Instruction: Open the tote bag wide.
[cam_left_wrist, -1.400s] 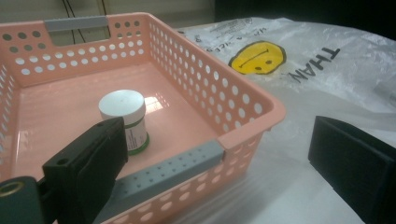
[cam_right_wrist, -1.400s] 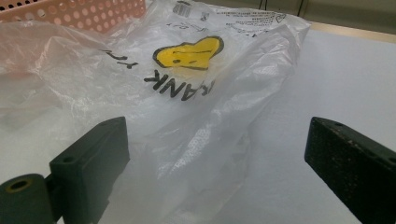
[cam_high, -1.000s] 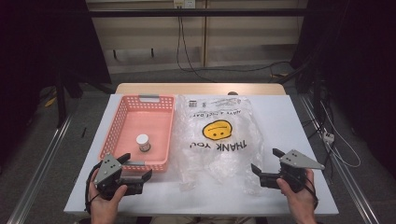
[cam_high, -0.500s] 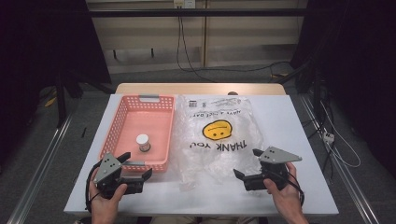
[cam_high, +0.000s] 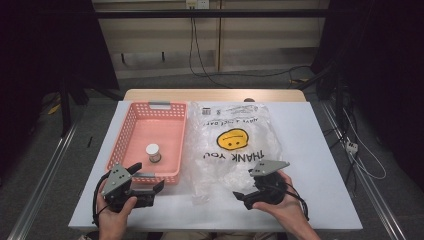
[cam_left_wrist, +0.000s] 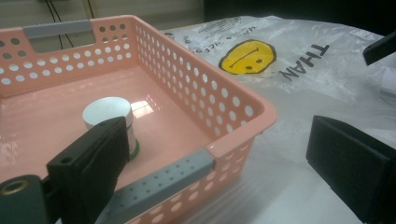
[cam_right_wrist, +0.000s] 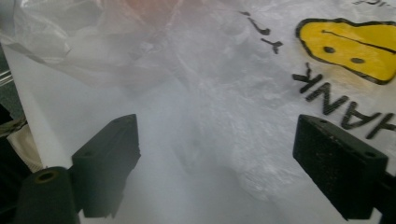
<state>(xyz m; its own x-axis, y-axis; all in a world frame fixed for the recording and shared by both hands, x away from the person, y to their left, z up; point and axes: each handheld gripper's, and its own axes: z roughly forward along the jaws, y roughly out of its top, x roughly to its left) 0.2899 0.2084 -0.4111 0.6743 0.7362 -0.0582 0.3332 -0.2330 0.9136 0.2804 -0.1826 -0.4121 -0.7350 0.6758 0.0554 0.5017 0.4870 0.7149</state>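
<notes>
High view: right gripper (cam_high: 246, 192) is held open over the near edge of the plastic bag (cam_high: 235, 145), bag lying straight ahead; left gripper (cam_high: 149, 179), also open, is parked left of bag.

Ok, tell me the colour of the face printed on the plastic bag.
Yellow with black outline, on the plastic bag; clearest in the left gripper view.

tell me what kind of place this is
Probably a lab or data-recording setup, not a home: a white table in a dark room, loose cables along the back wall, and a hand-held right gripper over a plastic bag.
</notes>
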